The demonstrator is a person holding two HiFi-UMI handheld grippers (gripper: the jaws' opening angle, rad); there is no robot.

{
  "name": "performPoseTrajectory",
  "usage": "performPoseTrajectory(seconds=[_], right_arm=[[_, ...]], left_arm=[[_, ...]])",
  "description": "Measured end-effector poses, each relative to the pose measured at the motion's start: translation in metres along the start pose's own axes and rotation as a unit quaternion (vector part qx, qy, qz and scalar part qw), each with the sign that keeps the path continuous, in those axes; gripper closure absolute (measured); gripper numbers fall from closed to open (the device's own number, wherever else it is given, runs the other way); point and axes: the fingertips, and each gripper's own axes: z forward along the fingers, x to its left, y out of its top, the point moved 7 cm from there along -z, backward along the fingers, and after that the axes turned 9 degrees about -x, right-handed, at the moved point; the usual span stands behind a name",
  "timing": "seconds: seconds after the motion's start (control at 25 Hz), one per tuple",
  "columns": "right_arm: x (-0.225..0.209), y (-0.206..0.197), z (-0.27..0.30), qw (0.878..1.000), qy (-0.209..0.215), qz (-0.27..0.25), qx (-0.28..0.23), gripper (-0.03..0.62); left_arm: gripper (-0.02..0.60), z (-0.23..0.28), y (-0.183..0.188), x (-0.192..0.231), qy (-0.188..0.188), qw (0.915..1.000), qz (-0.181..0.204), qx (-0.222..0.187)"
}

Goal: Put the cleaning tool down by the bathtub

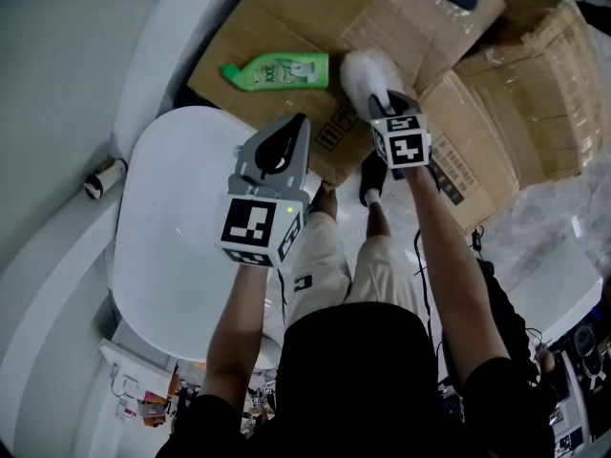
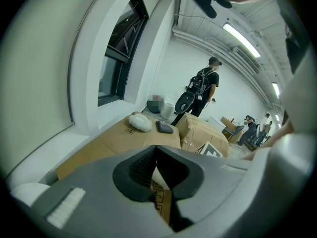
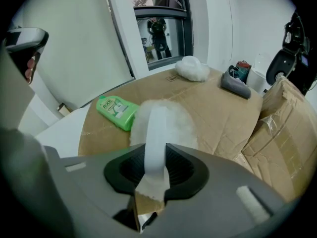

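Right tongs (image 3: 154,168) are clamped on the white handle of the fluffy cleaning tool (image 3: 163,120). Its head sits low over the cardboard (image 1: 286,17) at the top of the frame, by the green AXE bottle (image 1: 280,70). I guess that's because the bathtub (image 1: 172,237) is right alongside. Left tongs (image 2: 156,165) are closed, empty and just out of the way.

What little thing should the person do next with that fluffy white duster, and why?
Probably lower the right gripper a little, until the fluffy white duster rests on the flattened brown cardboard beside the white bathtub. Its jaws are clamped on the duster's white handle, so it isn't yet put down.
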Motion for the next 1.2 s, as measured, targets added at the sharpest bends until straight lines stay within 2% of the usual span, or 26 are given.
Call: performPoseTrajectory(seconds=[0.52,1.2], right_arm=[[0.003,0.004,0.002,1.0,0.005,-0.013,0.006,0.499],[0.011,0.009,-0.01,0.999,0.03,-0.032,0.006,0.447]], left_arm=[[0.583,-0.001,-0.002,-0.005,-0.002,1.0,-0.001,0.0],[0.583,-0.007,0.002,-0.015,0.012,0.9999,-0.003,-0.011]])
